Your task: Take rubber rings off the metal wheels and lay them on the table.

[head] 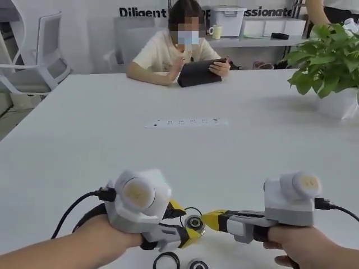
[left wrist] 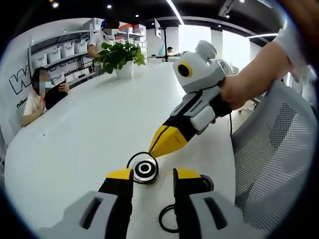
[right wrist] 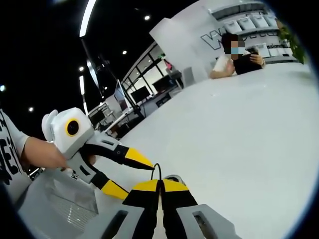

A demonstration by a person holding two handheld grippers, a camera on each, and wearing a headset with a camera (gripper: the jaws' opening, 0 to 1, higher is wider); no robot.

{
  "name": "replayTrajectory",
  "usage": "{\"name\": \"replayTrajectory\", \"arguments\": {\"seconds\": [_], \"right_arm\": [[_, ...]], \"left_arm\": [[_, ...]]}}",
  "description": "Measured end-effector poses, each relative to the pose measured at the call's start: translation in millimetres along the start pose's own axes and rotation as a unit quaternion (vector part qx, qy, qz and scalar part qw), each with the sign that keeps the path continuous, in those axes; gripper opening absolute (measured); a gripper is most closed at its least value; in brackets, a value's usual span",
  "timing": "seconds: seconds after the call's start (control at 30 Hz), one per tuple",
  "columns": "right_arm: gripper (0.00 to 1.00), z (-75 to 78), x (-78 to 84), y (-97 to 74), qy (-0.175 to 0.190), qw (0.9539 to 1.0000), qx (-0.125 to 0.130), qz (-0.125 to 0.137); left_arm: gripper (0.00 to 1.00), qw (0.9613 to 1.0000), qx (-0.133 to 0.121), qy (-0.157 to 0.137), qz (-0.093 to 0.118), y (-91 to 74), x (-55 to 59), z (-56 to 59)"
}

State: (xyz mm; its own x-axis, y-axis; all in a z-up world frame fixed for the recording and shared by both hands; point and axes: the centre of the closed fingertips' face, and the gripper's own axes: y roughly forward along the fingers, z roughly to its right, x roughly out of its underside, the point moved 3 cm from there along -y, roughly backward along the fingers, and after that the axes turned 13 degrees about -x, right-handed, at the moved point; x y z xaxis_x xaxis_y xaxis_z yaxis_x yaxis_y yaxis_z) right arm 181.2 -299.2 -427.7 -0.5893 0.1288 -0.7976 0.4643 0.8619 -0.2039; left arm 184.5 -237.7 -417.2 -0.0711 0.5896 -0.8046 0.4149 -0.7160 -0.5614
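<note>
While the right gripper (right wrist: 160,188) has its jaws pressed together on a thin strand of the rubber ring (right wrist: 157,172), that ring looks only partly lifted off the metal wheel (left wrist: 144,170). The wheel sits on the table (head: 168,157) between the spread jaws of the left gripper (left wrist: 153,174). It lies against one jaw with a clear gap to the other, so it looks braced rather than clamped. That is the risk, I judge: a harder pull could drag the wheel along or tip it out from between the jaws, since nothing pins it. The pinch is also at the very tips, so the stretched rubber may slip free and snap back onto the rim. A loose ring (head: 166,260) and a second wheel (head: 198,264) lie just beside the work, near enough to be knocked by a sliding wheel
</note>
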Motion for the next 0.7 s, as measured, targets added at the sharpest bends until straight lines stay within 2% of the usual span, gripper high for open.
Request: {"name": "replayTrajectory", "arguments": {"seconds": [0.3, 0.7], "right_arm": [[0.0, -10.8, -3.6, -0.3, 0.001, 0.9999, -0.014, 0.0], [0.0, -24.4, -3.4, 2.9, 0.003, 0.9995, -0.032, -0.008]], "left_arm": [[0.34, 0.9998, 0.004, -0.008, 0.019, -25.2, -5.3, -0.6], [0.43, 0.9981, 0.002, -0.04, 0.047, -58.5, -13.0, -1.5]]}}
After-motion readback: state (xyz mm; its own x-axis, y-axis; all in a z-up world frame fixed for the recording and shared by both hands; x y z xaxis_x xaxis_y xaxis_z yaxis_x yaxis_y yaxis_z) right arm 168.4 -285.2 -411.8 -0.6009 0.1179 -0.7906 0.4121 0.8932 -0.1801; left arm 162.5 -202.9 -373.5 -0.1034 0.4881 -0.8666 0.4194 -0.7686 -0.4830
